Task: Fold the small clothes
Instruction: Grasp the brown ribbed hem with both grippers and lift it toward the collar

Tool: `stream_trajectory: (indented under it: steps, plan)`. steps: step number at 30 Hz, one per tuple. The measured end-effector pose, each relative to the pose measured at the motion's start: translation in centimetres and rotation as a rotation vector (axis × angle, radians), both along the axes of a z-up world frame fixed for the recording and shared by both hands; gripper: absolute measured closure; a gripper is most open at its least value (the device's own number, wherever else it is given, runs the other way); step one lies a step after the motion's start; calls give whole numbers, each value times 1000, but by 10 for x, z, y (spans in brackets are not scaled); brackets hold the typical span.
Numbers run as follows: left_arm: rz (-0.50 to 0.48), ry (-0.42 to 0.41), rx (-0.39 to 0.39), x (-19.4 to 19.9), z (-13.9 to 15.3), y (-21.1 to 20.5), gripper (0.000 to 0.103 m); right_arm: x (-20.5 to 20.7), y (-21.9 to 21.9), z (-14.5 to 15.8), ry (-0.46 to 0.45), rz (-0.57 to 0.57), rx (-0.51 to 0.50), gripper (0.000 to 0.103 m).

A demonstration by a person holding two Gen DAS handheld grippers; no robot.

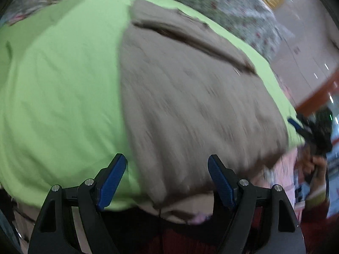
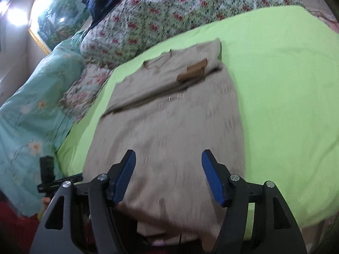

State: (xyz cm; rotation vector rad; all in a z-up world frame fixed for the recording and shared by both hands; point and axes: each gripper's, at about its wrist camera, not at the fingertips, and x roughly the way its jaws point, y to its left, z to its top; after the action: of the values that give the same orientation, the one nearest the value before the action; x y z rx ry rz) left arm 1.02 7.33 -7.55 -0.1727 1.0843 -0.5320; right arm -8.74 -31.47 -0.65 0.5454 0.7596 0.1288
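Beige sweater [image 2: 169, 110] lies flat on the green sheet [image 2: 286, 84], left hand-held gripper [image 1: 167, 182] and right hand-held gripper [image 2: 168, 175] both released above it.

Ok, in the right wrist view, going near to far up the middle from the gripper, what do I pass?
Right gripper, jaws open → beige sweater → brown patch on the sweater → green sheet → floral quilt.
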Motion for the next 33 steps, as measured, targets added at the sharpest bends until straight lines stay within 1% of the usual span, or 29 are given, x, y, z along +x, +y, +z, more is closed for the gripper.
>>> stream_trajectory:
  steps: [2,5,7,10,12,14,15,17,18,19,20,21,22,23,24,26,30,33]
  plan:
    - [-75,18,-14,-14,-9,-9,23,-18,-7,-4,10,32,15,36]
    - [-142,54,-11,-21,-27,-22,24,-40,-18,-11,35,39,18,35]
    - [-153,76,-12,-20,-38,-26,28,-50,-23,-16,58,43,23,35]
    - [-148,83,-57,-18,-40,-23,28,-60,-28,-30,123,66,2,35]
    - [-142,95,-87,-15,-41,-18,30,-62,-24,-42,164,100,-5,35]
    - [-139,95,-97,-15,-40,-14,38,-61,-18,-54,189,124,-11,35]
    - [-142,91,-94,-14,-39,-14,41,-60,-16,-58,197,130,-12,35]
    - [-147,85,-77,-13,-38,-14,52,-55,-10,-68,209,149,-2,35]
    - [-149,83,-71,-12,-38,-16,56,-50,-6,-72,211,161,1,35]
    - [-155,80,-64,-12,-38,-17,68,-45,-2,-75,211,178,1,37]
    - [-159,77,-58,-12,-38,-17,80,-41,4,-78,206,188,-7,49]
    - [-160,74,-50,-12,-38,-17,86,-36,9,-79,201,206,-11,59]
    - [-159,68,-46,-12,-38,-17,88,-35,14,-80,202,217,-26,74]
    - [-162,59,-48,-14,-36,-16,90,-34,17,-78,204,219,-44,82]
    - [-166,46,-45,-17,-34,-15,92,-35,20,-76,201,234,-68,85]
    - [-179,19,-41,-24,-27,-14,92,-41,19,-69,173,261,-47,93]
    - [-188,-14,-57,-36,-12,-8,95,-59,7,-48,84,258,40,93]
    - [-175,-28,-86,-38,1,-1,96,-68,-8,-31,-9,229,118,93]
